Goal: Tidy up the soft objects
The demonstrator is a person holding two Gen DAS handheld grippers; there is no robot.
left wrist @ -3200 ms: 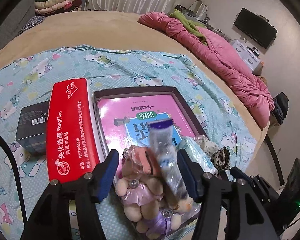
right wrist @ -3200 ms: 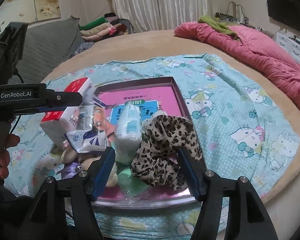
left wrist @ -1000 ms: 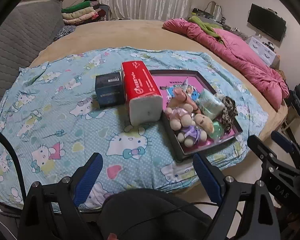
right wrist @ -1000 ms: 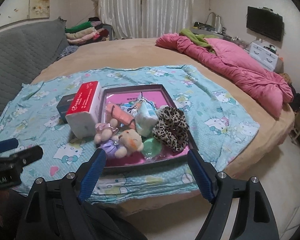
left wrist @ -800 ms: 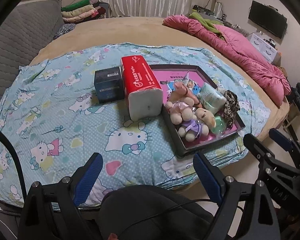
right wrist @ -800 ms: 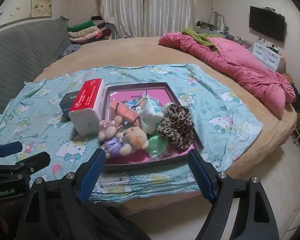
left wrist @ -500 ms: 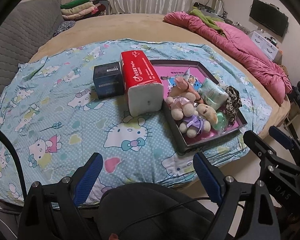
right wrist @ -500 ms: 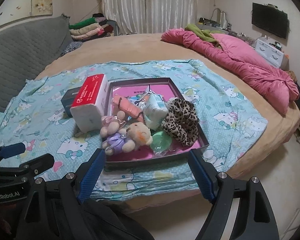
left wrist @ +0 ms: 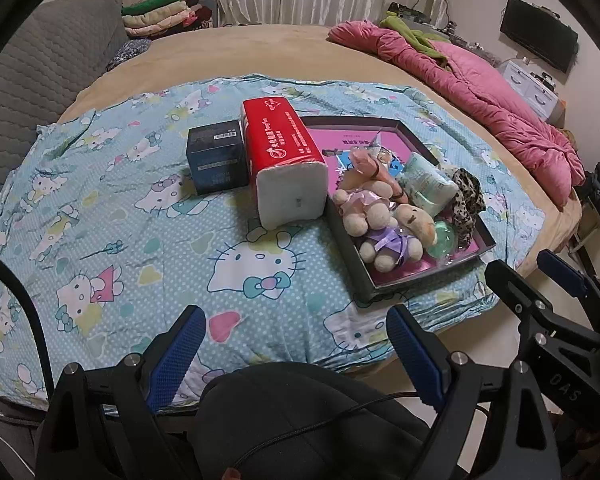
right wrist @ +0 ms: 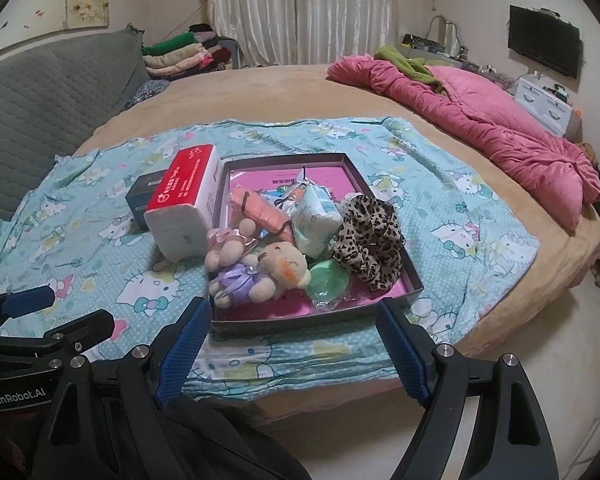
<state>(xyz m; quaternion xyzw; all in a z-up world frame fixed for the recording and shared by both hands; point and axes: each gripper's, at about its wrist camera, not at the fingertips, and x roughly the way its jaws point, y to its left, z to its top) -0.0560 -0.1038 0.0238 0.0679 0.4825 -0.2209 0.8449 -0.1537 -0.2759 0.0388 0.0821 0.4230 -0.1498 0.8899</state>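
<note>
**Soft items gathered in tray; both grippers held clear**

The bed carries a Hello Kitty sheet that serves as the work surface; near its front edge sits a dark shallow tray, apparently chosen as the collection point, since every soft item lies inside it. The red tissue pack stands just beside the tray's left wall, with a dark box next to it; both are outside the tray, so their sorting is judged undecided.

Inside the tray: a leopard-print scrunchie at the right; plush bears at the front left; a pale tissue packet and a peach roll behind; a green pouch at the front.

The left gripper and right gripper hang well short of the bed, fingers spread wide and empty.

The right wrist view shows the tray's front wall and the green pouch fully; the left wrist view partly hides the pouch behind the bears but shows the dark box's label face and the right gripper's side.
</note>
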